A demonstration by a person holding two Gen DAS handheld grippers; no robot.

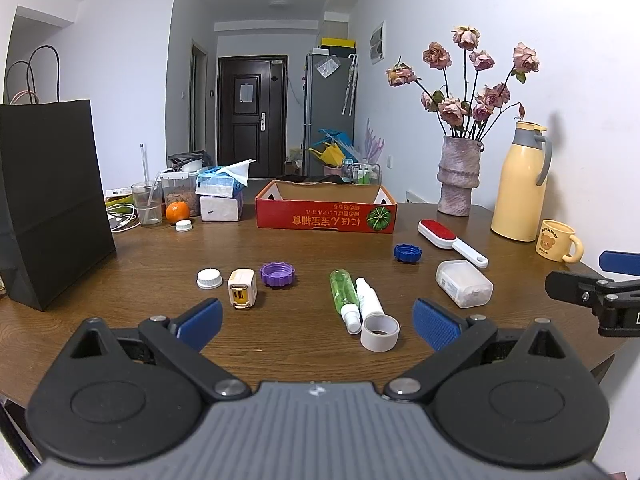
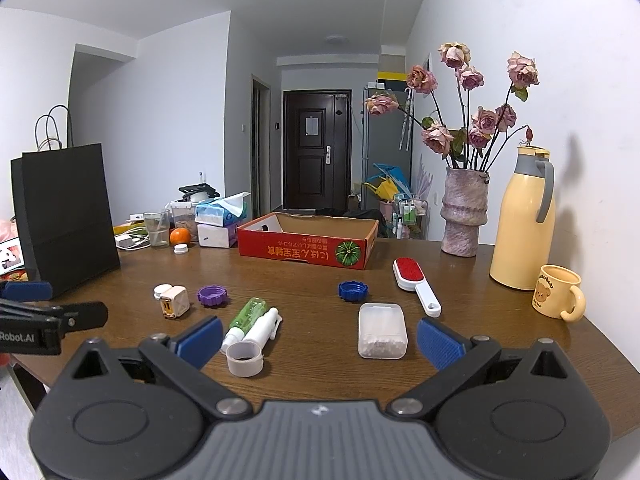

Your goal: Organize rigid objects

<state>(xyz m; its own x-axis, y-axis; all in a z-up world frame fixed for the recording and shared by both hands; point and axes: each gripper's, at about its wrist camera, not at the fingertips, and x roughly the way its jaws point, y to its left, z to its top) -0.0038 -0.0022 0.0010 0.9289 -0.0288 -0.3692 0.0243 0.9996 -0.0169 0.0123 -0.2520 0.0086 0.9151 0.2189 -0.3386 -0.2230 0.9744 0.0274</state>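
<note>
While both hand-held grippers hover low over the near edge of a brown wooden table [image 1: 304, 248], each has its blue-padded jaws spread wide and grips nothing. The left gripper [image 1: 318, 322] faces a cream charger cube [image 1: 241, 290], a white cap [image 1: 209, 279] and a purple cap [image 1: 277, 274], all just ahead and slightly left. The right gripper [image 2: 320, 340] has a clear plastic box [image 2: 381, 335] directly ahead between its fingers, long axis pointing away from it, so that arm looks better placed for it.

Between the 2 grippers lie a green spray bottle [image 1: 344, 294] and a white spray bottle [image 1: 369, 295], side by side and touching, nozzles toward the grippers, beside a tape roll [image 1: 379, 333]. Farther back sit a blue cap [image 1: 407, 253] and a red lint brush [image 1: 450, 241].

Beyond everything stands 1 open red cardboard tray [image 1: 326, 216], the likely destination; from here it appears empty.
</note>
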